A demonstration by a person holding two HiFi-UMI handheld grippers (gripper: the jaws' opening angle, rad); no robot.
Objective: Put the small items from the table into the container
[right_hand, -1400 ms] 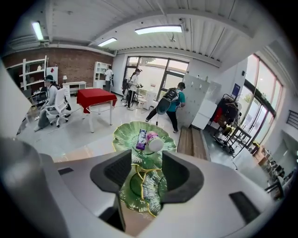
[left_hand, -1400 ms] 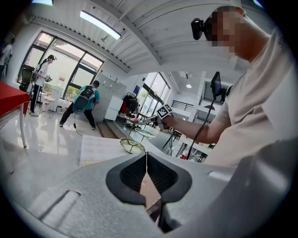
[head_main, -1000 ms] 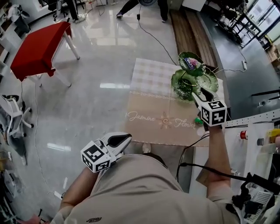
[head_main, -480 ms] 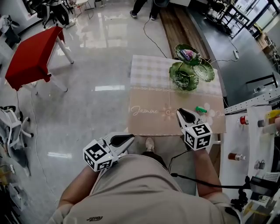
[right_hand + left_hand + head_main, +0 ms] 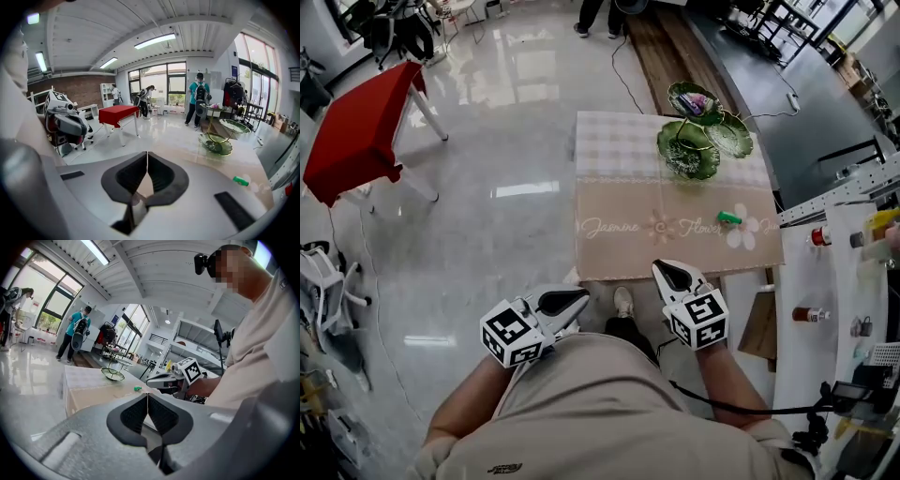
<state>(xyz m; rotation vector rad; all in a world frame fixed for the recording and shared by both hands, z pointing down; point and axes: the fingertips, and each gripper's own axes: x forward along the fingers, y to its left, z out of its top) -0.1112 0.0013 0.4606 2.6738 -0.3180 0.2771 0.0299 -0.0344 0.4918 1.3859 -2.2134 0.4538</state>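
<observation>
Grey-and-black, the right gripper (image 5: 668,274) has its jaws pressed together on nothing, held off the near edge of the table (image 5: 619,202) by the person's body; the left gripper (image 5: 572,298) beside it is likewise closed and empty. The small green item (image 5: 729,217) lies on the cloth well apart from both, short of the green leaf-dish stand (image 5: 687,152) at the far side. Reaching in with jaws not yet parted would likely shove that light piece along the cloth or off the right edge.

The right gripper (image 5: 667,272) was drawn back from the green dish (image 5: 671,159) at upper right to lower centre, and its jaws were shut.
</observation>
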